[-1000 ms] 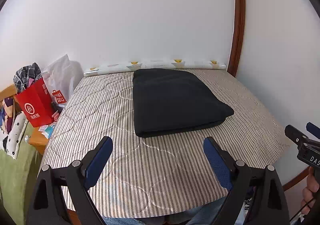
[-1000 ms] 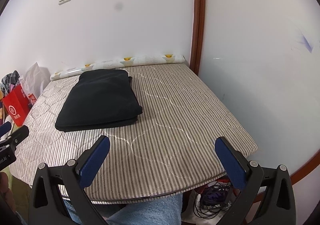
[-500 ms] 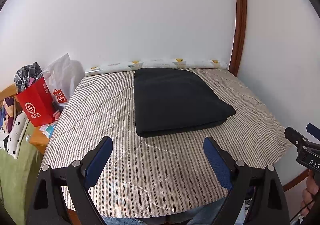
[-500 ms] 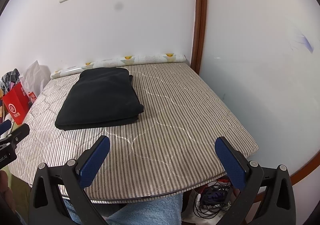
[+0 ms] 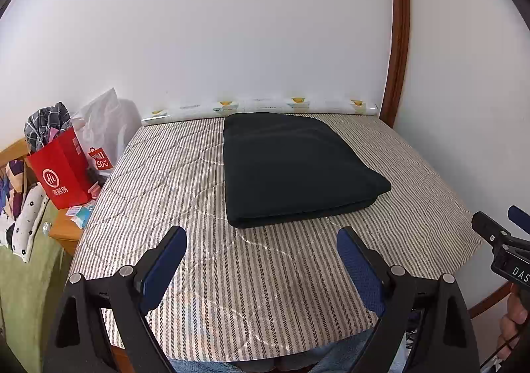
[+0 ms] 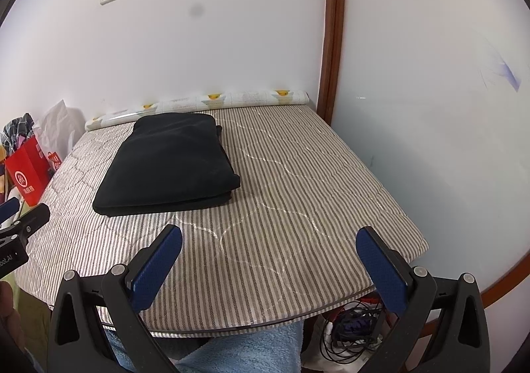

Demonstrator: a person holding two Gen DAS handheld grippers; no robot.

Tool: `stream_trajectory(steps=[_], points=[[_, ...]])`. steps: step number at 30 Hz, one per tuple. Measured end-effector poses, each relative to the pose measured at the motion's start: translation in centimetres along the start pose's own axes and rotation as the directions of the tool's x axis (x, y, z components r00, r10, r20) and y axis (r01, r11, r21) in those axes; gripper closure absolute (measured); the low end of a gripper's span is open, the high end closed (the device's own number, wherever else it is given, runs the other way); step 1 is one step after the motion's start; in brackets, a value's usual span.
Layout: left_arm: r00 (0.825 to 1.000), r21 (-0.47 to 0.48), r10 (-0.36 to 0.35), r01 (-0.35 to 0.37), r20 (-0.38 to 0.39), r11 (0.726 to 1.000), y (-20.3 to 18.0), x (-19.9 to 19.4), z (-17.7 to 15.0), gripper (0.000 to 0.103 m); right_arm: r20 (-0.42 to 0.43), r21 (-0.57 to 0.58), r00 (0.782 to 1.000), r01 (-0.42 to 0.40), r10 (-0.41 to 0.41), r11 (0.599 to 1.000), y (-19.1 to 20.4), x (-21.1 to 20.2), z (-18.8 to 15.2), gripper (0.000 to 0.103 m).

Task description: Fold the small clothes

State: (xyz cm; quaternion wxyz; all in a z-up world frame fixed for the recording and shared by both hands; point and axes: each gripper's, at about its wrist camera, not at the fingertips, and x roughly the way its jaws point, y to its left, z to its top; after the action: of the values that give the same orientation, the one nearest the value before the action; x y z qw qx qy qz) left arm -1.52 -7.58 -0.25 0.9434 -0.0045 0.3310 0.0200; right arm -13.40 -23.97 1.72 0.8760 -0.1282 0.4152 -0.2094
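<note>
On the striped quilted table cover (image 5: 205, 194) a folded black garment (image 5: 291, 171) lies flat toward the far side, just short of the patterned roll (image 5: 265, 106) along the wall, nothing touching it. Left gripper (image 5: 261, 260) hangs over the near edge with its blue pads (image 5: 162, 268) spread wide and holding nothing; right gripper (image 6: 270, 262) is the same, pads (image 6: 381, 268) wide apart, near edge, well apart from the garment. Red shopping bag (image 5: 61, 171) and white plastic bag (image 5: 106, 128) sit off the table's left side.

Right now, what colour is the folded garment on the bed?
Plain black folded garment; the left wrist view shows it best.
</note>
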Motion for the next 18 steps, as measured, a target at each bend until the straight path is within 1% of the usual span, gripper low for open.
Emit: stream_trajectory(steps=[18], points=[[1.000, -0.002, 0.000, 0.000, 0.000, 1.000, 0.13, -0.01, -0.09, 0.011, 0.005, 0.003, 1.000, -0.010, 0.010, 1.000, -0.37, -0.14, 0.07, 0.000]])
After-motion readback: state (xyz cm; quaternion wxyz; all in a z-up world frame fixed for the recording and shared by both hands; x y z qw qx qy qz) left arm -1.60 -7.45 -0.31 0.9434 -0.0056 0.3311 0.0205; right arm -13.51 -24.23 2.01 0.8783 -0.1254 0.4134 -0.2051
